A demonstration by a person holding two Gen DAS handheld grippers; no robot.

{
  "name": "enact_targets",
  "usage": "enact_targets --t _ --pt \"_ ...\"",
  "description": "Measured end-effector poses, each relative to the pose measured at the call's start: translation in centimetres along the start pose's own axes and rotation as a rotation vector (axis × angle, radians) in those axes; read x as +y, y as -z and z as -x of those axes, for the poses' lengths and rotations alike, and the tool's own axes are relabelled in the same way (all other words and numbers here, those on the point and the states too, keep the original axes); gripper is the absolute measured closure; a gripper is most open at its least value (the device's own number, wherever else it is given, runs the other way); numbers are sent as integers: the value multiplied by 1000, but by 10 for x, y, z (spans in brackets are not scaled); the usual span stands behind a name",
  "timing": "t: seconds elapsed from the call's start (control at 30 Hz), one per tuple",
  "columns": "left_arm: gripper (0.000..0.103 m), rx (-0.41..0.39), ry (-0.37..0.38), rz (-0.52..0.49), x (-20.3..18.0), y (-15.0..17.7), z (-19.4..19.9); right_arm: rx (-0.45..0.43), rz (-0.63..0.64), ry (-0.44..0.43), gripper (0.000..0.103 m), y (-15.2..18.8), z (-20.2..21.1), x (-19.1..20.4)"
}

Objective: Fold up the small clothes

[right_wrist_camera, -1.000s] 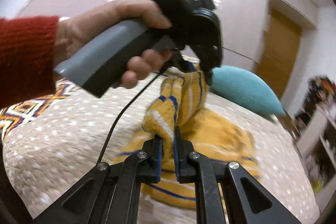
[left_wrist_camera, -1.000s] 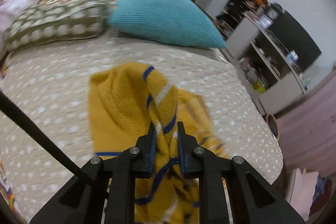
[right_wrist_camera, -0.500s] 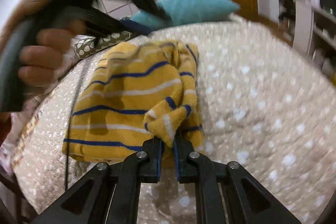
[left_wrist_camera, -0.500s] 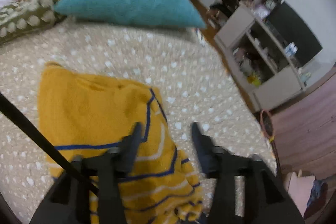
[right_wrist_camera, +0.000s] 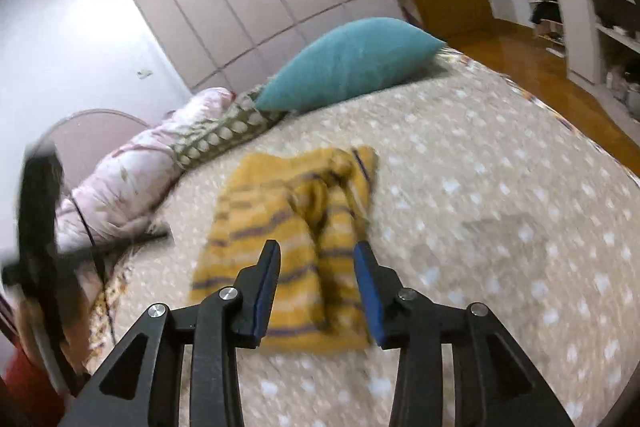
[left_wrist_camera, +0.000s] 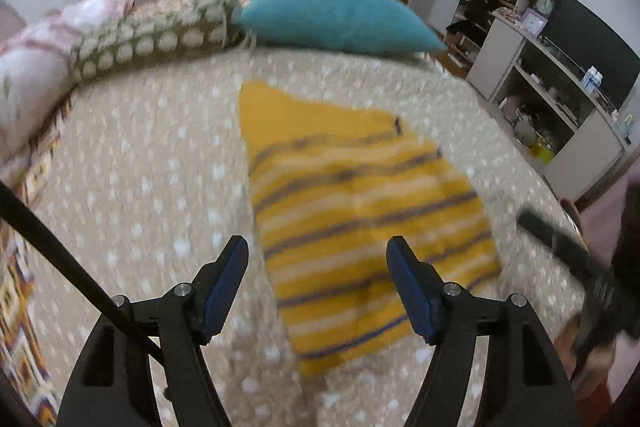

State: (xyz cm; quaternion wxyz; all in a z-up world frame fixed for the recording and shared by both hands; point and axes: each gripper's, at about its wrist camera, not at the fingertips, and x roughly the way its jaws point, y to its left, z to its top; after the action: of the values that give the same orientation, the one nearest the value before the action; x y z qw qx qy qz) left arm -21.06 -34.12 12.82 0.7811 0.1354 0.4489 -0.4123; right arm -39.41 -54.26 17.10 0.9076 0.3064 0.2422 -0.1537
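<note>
My left gripper (left_wrist_camera: 316, 259) had just been opening, its fingers (left_wrist_camera: 224, 283) spread wide with nothing between them, hanging above the bed (left_wrist_camera: 140, 167). My right gripper (right_wrist_camera: 316, 263) had also just been opening, to a narrower gap, and gripped nothing either. The yellow striped sweater (left_wrist_camera: 352, 211) lay folded on the dotted bedspread, clear of both pairs of fingers; in the right wrist view one side of it (right_wrist_camera: 332, 187) looked bunched into a ridge, though blur made that hard to judge. A teal pillow (right_wrist_camera: 348, 63) lay beyond the sweater, near the head of the bed, beside a patterned cushion (left_wrist_camera: 160, 35).
</note>
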Motion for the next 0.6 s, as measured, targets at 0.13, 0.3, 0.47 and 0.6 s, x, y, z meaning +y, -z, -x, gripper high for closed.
enact_targets --t 0.13,0.3,0.47,0.6 --pt "33 34 17 58 5 20 -12 73 17 -28 56 -23 -41 10" --pt "33 29 18 93 1 27 -22 249 -171 -163 58 -28 -110 -12" --pt "33 15 27 87 -12 26 -24 196 -261 -292 81 -22 -96 -32" --pt "33 34 -16 42 -25 21 -39 147 -295 -203 82 -9 -76 -56"
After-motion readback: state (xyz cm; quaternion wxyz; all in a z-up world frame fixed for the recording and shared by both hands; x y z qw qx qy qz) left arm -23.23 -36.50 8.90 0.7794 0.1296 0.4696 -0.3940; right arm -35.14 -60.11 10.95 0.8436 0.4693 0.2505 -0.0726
